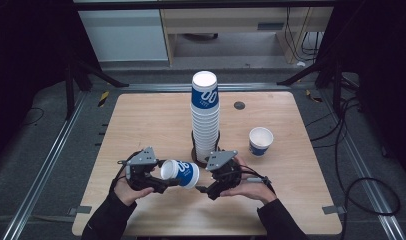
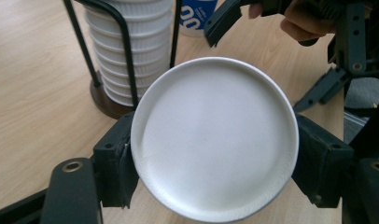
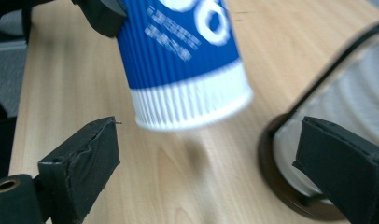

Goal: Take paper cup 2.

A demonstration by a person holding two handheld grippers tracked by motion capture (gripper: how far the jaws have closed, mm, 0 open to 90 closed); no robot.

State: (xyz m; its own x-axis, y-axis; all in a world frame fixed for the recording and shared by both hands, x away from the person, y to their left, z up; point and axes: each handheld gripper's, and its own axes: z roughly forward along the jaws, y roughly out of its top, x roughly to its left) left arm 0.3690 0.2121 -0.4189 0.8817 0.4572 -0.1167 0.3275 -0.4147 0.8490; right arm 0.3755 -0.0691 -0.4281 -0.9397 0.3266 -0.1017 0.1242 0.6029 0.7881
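A blue ribbed paper cup [image 1: 180, 172] with a white band lies on its side above the table's front middle. My left gripper [image 1: 163, 179] is shut on it near the rim. In the left gripper view the cup's round white mouth [image 2: 214, 137] sits between the two black pads [image 2: 115, 165]. To the cup's right my right gripper [image 1: 207, 184] is open, its fingertips just off the cup's base. In the right gripper view the cup [image 3: 183, 70] hangs tilted beyond the spread jaws, untouched by the right gripper [image 3: 208, 140].
A tall stack of matching cups [image 1: 205, 115] stands in a black wire holder [image 1: 203, 159] at the table's centre, just behind both grippers. One upright cup [image 1: 261, 141] stands to the right. The wooden table [image 1: 141, 120] has bare room at left and along the front.
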